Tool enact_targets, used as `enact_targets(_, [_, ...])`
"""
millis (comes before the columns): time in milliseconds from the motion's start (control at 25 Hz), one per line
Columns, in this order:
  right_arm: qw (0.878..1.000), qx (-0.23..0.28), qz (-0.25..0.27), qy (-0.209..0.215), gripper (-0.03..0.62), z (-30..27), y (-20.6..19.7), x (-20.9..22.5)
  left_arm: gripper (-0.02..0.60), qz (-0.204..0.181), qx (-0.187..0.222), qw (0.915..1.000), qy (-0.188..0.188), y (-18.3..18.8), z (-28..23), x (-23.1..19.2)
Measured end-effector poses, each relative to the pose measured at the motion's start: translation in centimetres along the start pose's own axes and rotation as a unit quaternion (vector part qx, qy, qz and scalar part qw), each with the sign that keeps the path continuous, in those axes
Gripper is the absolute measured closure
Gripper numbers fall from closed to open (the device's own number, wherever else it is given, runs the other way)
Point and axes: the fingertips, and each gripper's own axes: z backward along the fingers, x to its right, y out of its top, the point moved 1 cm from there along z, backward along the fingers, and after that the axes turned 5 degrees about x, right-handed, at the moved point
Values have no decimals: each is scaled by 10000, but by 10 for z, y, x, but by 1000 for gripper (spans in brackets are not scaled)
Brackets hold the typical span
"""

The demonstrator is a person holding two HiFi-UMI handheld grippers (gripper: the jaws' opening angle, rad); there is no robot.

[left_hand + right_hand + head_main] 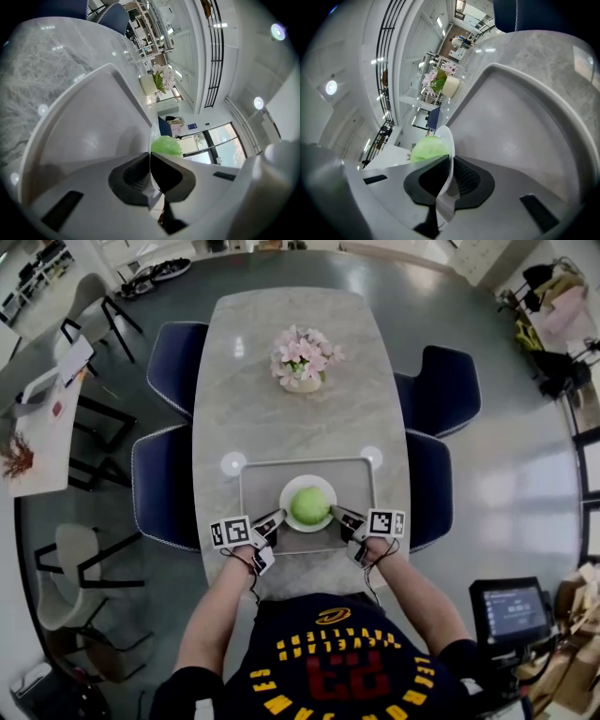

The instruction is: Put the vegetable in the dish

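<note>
Vegetable (308, 505) sat in dish (287, 491) over tray (258, 474). Left gripper (278, 518) and right gripper (337, 516) jaws each clenched on opposite rim edges. Possibly lifted, unclear. Judged best: hold both sides level and move together, lest the vegetable roll.

Office-type showroom: marble dining table (300, 343), blue chairs (174, 367), side desk (37, 442), monitor (512, 609).

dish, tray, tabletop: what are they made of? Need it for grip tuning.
Dish: glossy white, thin rim, probably glazed ceramic or melamine; cannot tell which.
Tray: matte light grey, rounded moulded lip, likely plastic.
Tabletop: pale grey veining with sharp lamp reflections, polished stone or a stone-look slab.
</note>
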Motion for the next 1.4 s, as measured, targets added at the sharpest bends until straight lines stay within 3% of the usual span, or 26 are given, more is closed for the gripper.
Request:
enact_targets(440, [9960, -726, 245, -457, 576, -5, -6, 10, 568, -329, -750, 9958, 416, -10, -4, -14])
enact_targets(640, [9914, -910, 378, -864, 574, -7, -7, 14, 565, -342, -983, 9900, 957, -14, -8, -24])
enact_targets(800, [9909, -767, 235, -1080, 574, -6, -6, 16, 563, -270, -959, 9869, 1273, -13, -11, -28])
enact_targets(1040, [9880, -793, 490, -1234, 567, -7, -5, 16, 561, -192, -809, 9859, 1454, -11, -11, -29])
enact_targets(1400, [9792, -802, 1021, -1558, 557, -8, -7, 12, 552, -649, -534, 9794, 1834, -8, -8, -30])
